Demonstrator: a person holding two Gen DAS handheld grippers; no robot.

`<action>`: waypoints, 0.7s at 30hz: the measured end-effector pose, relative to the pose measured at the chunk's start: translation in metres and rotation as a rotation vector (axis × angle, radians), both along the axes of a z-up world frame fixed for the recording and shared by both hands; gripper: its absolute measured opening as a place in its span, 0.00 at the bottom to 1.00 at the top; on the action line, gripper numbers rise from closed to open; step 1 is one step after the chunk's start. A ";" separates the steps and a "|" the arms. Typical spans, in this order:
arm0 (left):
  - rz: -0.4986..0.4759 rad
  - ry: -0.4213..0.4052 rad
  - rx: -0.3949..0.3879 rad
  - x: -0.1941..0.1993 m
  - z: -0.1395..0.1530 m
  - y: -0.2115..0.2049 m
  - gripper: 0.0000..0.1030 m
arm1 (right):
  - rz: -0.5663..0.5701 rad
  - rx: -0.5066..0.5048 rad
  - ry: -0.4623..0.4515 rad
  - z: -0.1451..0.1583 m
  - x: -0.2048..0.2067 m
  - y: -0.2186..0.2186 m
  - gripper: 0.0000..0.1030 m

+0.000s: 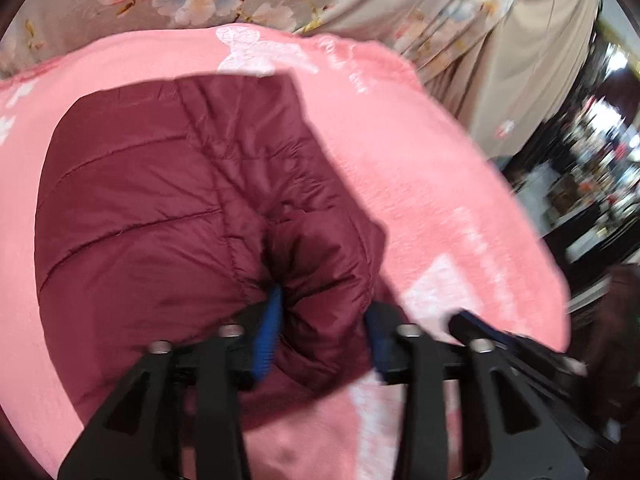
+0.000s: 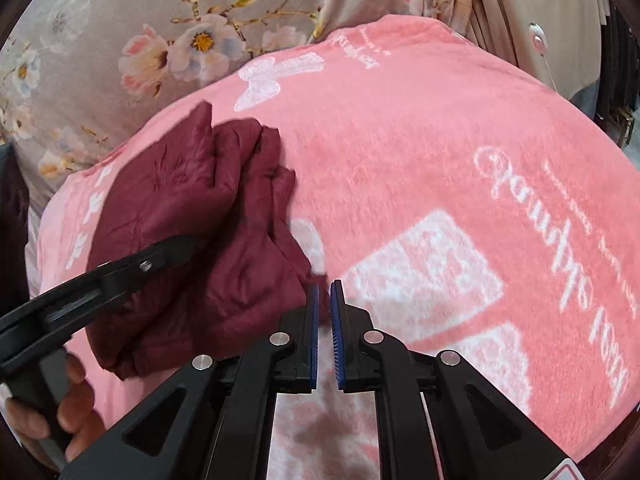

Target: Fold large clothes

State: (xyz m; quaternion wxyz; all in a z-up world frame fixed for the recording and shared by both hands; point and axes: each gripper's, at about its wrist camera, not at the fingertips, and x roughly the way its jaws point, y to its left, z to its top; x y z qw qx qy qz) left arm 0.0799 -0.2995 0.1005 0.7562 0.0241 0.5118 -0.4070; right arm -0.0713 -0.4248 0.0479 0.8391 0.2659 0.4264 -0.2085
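The left tool [image 1: 320, 320] held a bunched fold of the maroon quilted jacket [image 1: 160, 208] between its blue pads [image 1: 268, 332], the fabric puffed up inside the gap. The right tool [image 2: 325, 320] was nearly closed, its pads narrow apart and gripping nothing, just beside the jacket's edge at 9 o'clock. The jacket lay folded on a pink fleece blanket [image 2: 400, 140] with white prints. At 12 o'clock, beyond the blanket, was a grey flowered sheet [image 2: 120, 20].

Both wrist views look closely down along their fingers, sharing the maroon jacket [image 1: 168, 208] on the pink blanket [image 2: 400, 140].
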 end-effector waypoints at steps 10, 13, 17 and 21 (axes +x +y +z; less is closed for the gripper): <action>0.289 -0.187 -0.094 0.086 0.104 0.074 0.77 | 0.042 0.043 -0.251 0.083 0.103 -0.026 0.42; 0.401 -0.175 -0.034 0.129 0.099 0.087 0.77 | 0.037 0.066 -0.267 0.093 0.151 -0.030 0.54; 0.467 -0.186 0.046 0.171 0.086 0.088 0.77 | -0.013 0.107 -0.208 0.082 0.209 -0.034 0.66; 0.485 -0.148 0.103 0.192 0.061 0.093 0.77 | -0.095 0.119 -0.014 0.036 0.243 -0.035 0.67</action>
